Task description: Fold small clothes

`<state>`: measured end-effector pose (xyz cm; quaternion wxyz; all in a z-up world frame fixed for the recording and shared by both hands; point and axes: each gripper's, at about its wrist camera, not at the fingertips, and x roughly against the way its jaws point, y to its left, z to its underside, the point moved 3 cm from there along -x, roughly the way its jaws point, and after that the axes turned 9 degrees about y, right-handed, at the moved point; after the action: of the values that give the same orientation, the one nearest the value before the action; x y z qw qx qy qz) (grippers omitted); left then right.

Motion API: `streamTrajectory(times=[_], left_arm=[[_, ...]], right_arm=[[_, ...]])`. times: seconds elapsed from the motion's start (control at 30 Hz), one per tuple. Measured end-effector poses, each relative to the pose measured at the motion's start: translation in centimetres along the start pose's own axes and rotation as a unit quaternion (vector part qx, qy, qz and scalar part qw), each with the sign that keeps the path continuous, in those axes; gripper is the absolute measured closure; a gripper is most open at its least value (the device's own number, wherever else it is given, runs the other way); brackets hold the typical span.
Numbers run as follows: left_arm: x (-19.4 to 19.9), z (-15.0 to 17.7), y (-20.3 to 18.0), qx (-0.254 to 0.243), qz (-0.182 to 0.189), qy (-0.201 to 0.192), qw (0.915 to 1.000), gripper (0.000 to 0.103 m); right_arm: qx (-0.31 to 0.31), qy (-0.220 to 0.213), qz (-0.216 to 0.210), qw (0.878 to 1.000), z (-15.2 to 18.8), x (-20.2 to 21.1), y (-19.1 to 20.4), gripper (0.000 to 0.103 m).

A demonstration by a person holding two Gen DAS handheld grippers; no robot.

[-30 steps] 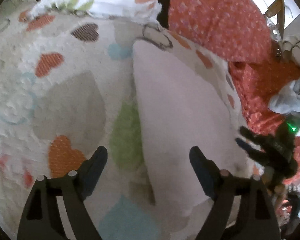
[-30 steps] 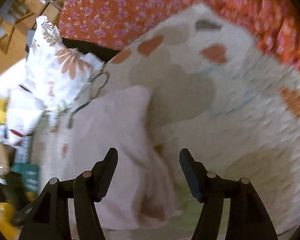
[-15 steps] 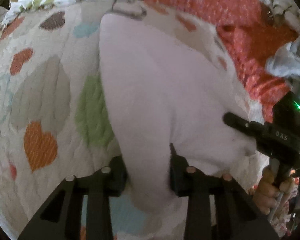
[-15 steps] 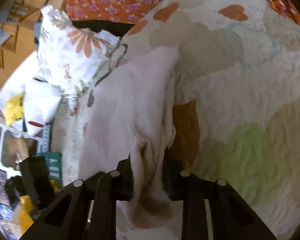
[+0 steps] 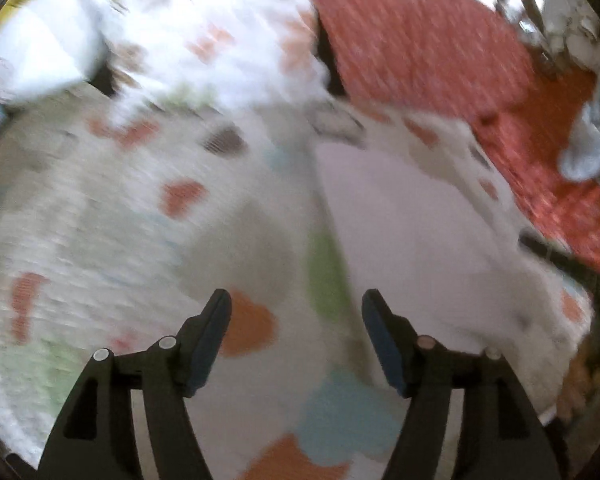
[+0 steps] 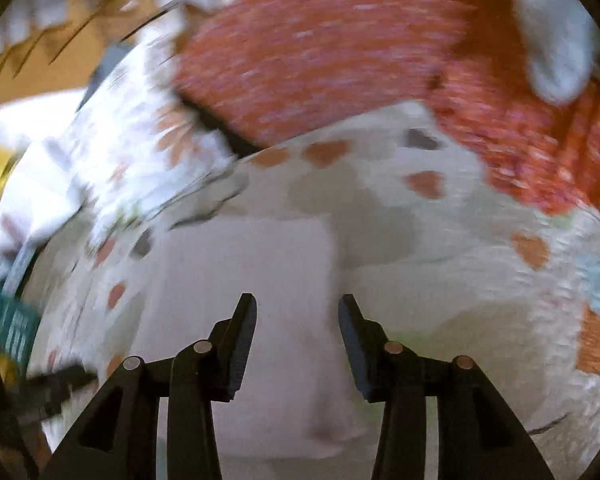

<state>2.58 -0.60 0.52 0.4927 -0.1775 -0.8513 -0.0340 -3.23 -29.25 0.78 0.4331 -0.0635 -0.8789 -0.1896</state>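
Two views, both blurred. Left wrist: the left gripper (image 5: 296, 320), its jaws just opened and holding nothing, hangs over the heart-print quilt (image 5: 100, 220); the pale pink cloth (image 5: 400, 240) lies flat beside it, let go after a fold, I judge. Right wrist: the right gripper (image 6: 296, 332), jaws likewise just opened and empty, hovers above the cloth's near edge.

no text, label, brand or number can be read in either blurred view.

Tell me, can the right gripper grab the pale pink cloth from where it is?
Probably yes. The right gripper is open, its jaws having just been opening, with nothing between them. The pale pink cloth lies flat on the heart-patterned quilt right below and ahead, with nothing lying over it.
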Motion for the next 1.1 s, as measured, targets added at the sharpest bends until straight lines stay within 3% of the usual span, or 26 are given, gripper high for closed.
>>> streamTrajectory(times=[0.1,0.17,0.27,0.33,0.37,0.43,0.6,0.73,0.8,0.97,1.1], left_arm=[[2.8,-0.2,2.4,0.044,-0.027,-0.050,0.9974,0.036],[4.6,0.0,3.5,0.063,-0.039,-0.081,0.9939,0.029],[8.1,0.9,4.7,0.086,-0.077,-0.156,0.9810,0.013],[10.1,2.0,5.3,0.097,-0.112,-0.205,0.9674,0.003],[11.1,2.7,5.6,0.101,-0.130,-0.232,0.9585,0.001],[12.1,3.2,6.0,0.107,-0.145,-0.255,0.9501,0.000],[12.4,3.4,6.4,0.097,-0.114,-0.241,0.9589,0.000],[11.8,3.7,6.5,0.098,-0.098,-0.222,0.9651,0.000],[10.9,3.7,6.7,0.104,-0.108,-0.200,0.9684,0.000],[8.5,3.6,8.2,0.125,-0.081,-0.138,0.9791,0.000],[7.7,3.5,9.5,0.143,-0.075,-0.122,0.9794,0.000]], right_arm=[[0.059,0.046,-0.024,0.997,0.7,-2.5,4.8,0.059],[0.094,0.072,-0.029,0.993,1.6,-4.5,8.2,0.059],[0.133,0.085,0.018,0.987,3.6,-7.7,11.1,0.059],[0.133,0.093,0.049,0.985,5.0,-8.6,11.9,0.059],[0.134,0.090,0.059,0.985,5.7,-8.2,12.3,0.059],[0.145,0.108,0.056,0.982,7.2,-7.2,12.5,0.059],[0.129,0.141,0.066,0.979,9.9,-3.4,9.6,0.059],[0.086,0.093,0.084,0.988,9.1,0.7,7.4,0.059],[0.068,0.078,0.087,0.991,7.9,1.6,7.1,0.059],[0.073,0.055,0.099,0.991,4.3,0.3,9.3,0.059],[0.089,0.062,0.106,0.988,2.5,-4.0,12.2,0.059]])
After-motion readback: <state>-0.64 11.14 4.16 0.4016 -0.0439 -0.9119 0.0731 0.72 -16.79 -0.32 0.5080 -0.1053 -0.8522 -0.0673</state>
